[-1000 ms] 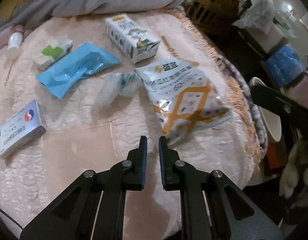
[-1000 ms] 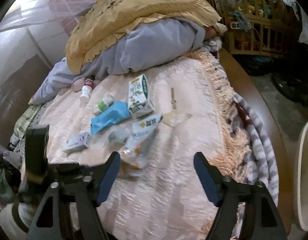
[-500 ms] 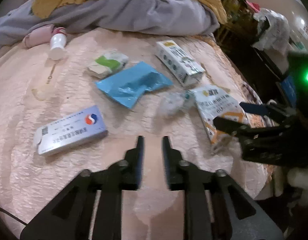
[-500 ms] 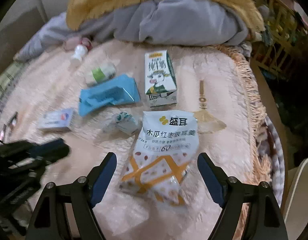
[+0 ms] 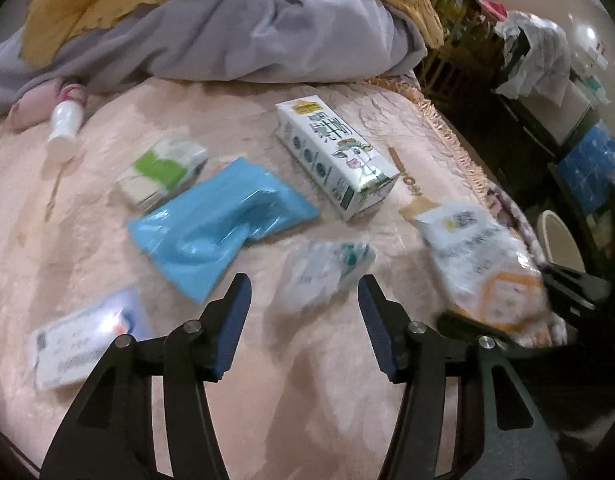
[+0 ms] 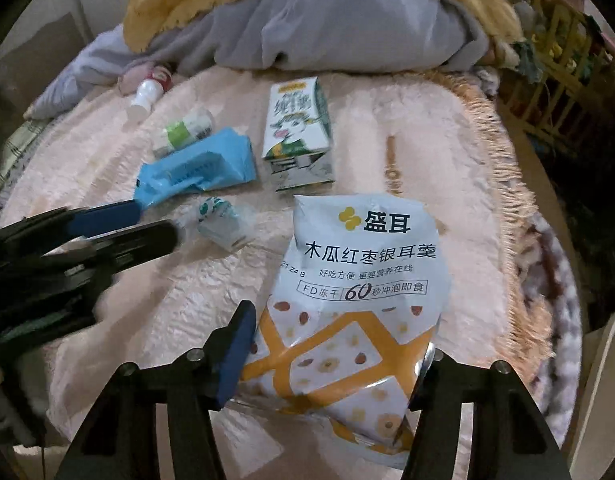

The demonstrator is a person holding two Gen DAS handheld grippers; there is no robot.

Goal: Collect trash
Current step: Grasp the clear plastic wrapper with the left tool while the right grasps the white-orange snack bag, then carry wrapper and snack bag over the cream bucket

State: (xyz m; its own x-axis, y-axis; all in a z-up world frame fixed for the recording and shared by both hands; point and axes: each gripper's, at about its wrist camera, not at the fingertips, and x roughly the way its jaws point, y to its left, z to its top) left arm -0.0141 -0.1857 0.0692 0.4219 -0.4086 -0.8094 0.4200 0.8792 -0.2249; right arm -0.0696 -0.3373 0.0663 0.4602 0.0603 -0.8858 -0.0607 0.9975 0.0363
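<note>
Trash lies on a pink bed cover. A crumpled clear wrapper sits just ahead of my left gripper, whose jaws are opening with nothing between them. Behind it lie a blue plastic bag, a milk carton, a green tissue pack and a white bottle. The bottom end of a white and orange snack bag is between the closing jaws of my right gripper. The bag's edge hides the right fingertip. The left gripper reaches in from the left towards the wrapper.
A blue and white medicine box lies near left. Grey and yellow bedding is piled at the back. The bed's fringed edge runs down the right. A white bin stands on the floor beyond it, beside dark clutter.
My left gripper's jaws went from shut to open as it swung towards the clear wrapper. My right gripper came down over the snack bag and its jaws narrowed around the bag.
</note>
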